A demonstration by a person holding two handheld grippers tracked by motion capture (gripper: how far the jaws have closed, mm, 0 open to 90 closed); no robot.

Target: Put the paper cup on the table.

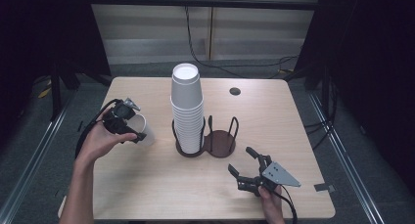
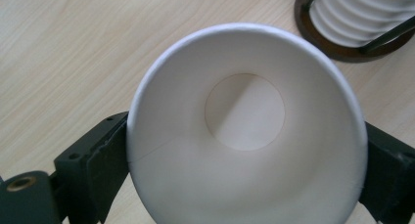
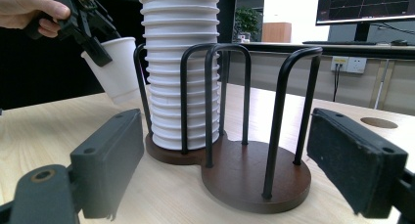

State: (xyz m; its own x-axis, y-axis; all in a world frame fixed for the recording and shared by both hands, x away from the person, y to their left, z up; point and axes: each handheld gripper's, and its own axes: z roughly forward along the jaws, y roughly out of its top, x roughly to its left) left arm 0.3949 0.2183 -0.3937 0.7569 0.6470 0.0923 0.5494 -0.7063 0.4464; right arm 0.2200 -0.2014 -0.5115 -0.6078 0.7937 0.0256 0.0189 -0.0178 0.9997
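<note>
White paper cup [image 1: 142, 129], single, held by the left gripper [image 1: 122, 122] to the left of the cup holder [image 1: 205, 142], clear of the tabletop; jaws closed on the cup wall from both sides, as the left gripper view shows, with the black pads [image 2: 105, 158] pressed against the rim area and the cup's mouth [image 2: 244, 126] facing the camera. Long axis: tilted, base pointing down and towards the stack, mouth towards the hand. Stack of white paper cups [image 1: 186, 106], inverted and nested, upright in the left bay of the holder, rising well above the black wire hoops. Right bay [image 1: 221, 142] of the holder: bare, dark wooden disc with hoops only. Relation that governs the next move, by judgement: the held cup lies just left of the stack and below its top, so the left hand is the nearer one for either bay; the empty bay sits beyond the stack from it. Right gripper [image 1: 248, 168]: jaws spread wide, holding nothing, low over the near-right part of the table and aimed at the holder; in the right gripper view the empty bay [image 3: 257, 177] stands between its jaws farther off. Surface: pale wood-grain table [image 1: 147, 185] with a round cable port [image 1: 235, 91] near the far edge. Room: dark curtains at the sides, grey floor, cables behind, a monitor [image 3: 364, 6] in the background.
</note>
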